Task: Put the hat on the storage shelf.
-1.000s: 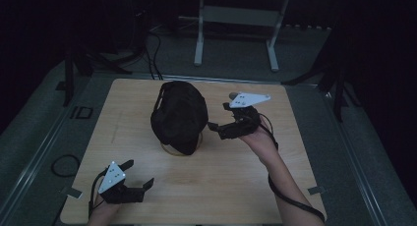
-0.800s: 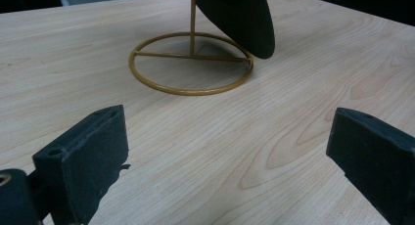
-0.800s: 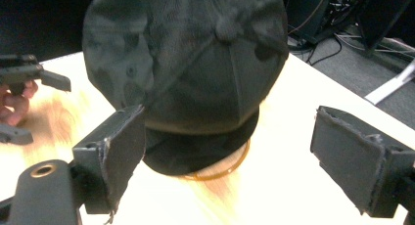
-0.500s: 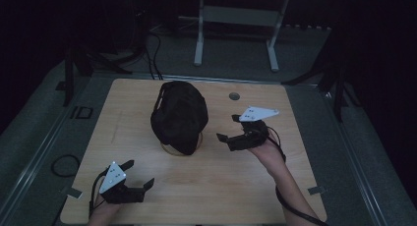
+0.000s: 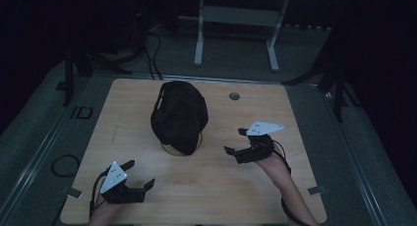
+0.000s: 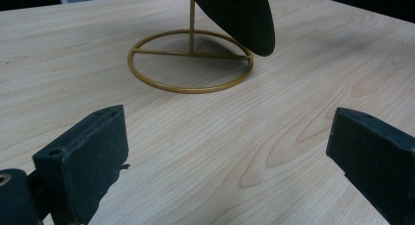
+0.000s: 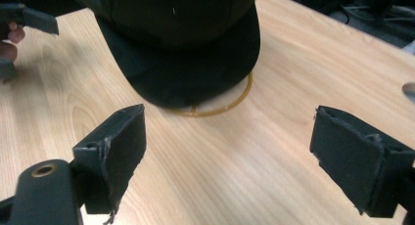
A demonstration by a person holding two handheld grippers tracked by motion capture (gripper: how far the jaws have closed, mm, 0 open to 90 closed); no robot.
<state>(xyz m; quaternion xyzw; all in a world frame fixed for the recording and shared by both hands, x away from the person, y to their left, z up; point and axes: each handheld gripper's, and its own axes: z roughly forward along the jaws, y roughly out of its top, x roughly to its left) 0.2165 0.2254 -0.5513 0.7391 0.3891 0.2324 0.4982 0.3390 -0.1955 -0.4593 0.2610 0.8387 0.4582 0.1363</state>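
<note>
While the black cap [image 5: 179,115] sat on its gold wire stand [image 6: 191,61] near the middle of the worktop [image 5: 123,108], I noted both tools were clear of it. Cap hung over the stand's upright, brim tipped down toward my side, so that the brim edge overhung the ring base; the base lay flat on the wood and carried the load, which is likely why the cap stayed put with nothing gripping it.

Right hand-held gripper [image 5: 242,145]: jaws spread wide, nothing between them, poised just right of the cap and aimed at the brim. In its own view the brim [image 7: 181,73] lay dead ahead between the pads, so I judged this the working tool, lined up to approach the brim.

Left hand-held gripper [image 5: 135,179]: also wide open and empty, low at the near left corner, well apart from the cap. Its view looked along the wood at the ring base, probably parked to keep out of the right tool's way or to steady the stand later.
</note>
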